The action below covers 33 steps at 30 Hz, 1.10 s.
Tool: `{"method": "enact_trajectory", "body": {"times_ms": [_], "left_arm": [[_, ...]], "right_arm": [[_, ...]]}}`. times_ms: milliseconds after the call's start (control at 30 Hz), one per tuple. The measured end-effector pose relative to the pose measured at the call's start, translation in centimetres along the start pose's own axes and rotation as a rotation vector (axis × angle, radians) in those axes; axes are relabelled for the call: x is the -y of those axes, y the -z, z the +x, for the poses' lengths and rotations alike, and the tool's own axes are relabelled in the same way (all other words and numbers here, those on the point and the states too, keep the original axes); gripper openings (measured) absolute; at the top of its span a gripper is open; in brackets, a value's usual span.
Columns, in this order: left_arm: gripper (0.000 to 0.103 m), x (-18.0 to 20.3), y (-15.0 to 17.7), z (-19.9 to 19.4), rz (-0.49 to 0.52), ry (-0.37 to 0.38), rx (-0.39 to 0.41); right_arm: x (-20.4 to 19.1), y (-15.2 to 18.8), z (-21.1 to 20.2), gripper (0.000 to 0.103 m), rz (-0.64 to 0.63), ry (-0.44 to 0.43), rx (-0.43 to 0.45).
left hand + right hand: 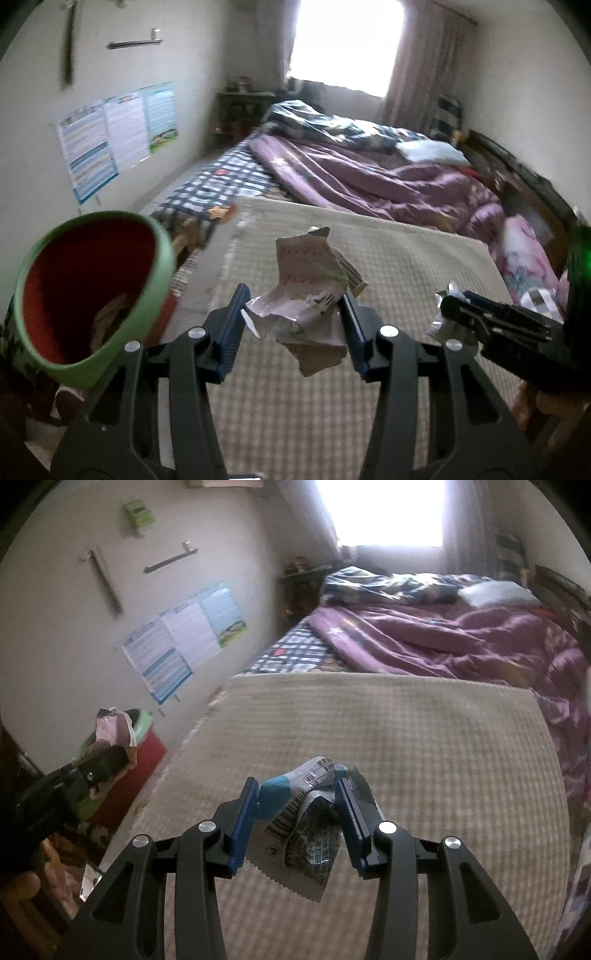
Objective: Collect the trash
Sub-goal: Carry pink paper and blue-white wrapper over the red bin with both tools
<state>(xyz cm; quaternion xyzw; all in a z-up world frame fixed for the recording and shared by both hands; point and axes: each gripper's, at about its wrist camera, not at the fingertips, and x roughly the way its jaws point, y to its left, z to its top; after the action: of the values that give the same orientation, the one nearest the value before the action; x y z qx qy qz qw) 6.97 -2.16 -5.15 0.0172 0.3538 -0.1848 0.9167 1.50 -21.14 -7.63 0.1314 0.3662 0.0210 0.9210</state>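
Observation:
My left gripper [293, 295] is shut on a crumpled pink-and-white paper wrapper [306, 295], held above the beige mat. A red bin with a green rim [99, 291] stands close at the left, its mouth tilted toward me, some trash inside. My right gripper [297, 790] is shut on a crumpled silver-and-blue snack wrapper [306, 827] above the mat. In the left wrist view the right gripper [448, 306] shows at the right with that wrapper [443, 325]. In the right wrist view the left gripper [122, 751] holds the pink wrapper [114, 727] over the bin [136, 753].
The beige checked mat [406, 757] covers the near end of a bed. Purple and blue quilts [369, 173] and a white pillow [428, 149] lie beyond. Posters [114, 136] hang on the left wall. A bright window [343, 40] is at the far end.

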Motion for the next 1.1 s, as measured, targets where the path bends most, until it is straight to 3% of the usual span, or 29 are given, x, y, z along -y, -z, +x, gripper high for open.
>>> {"method": "enact_trajectory", "body": {"times_ms": [367,700,1100], "left_arm": [[0.046,-5.6,1.4,-3.9,-0.11,-0.148,0.05],[0.047,-11.7,4.0,-6.4,-0.212,-0.298,0.043],[0.046,-15.7,4.9,-7.9,-0.282,-0.356,0.053]], "right_arm": [[-5.9,-0.1,0.5,0.042,-0.142,-0.078,-0.011],[-10.6,0.4,2.5,0.042,-0.229,-0.168,-0.053],[-14.6,0.8,4.3,0.042,-0.292,-0.218,-0.077]]}}
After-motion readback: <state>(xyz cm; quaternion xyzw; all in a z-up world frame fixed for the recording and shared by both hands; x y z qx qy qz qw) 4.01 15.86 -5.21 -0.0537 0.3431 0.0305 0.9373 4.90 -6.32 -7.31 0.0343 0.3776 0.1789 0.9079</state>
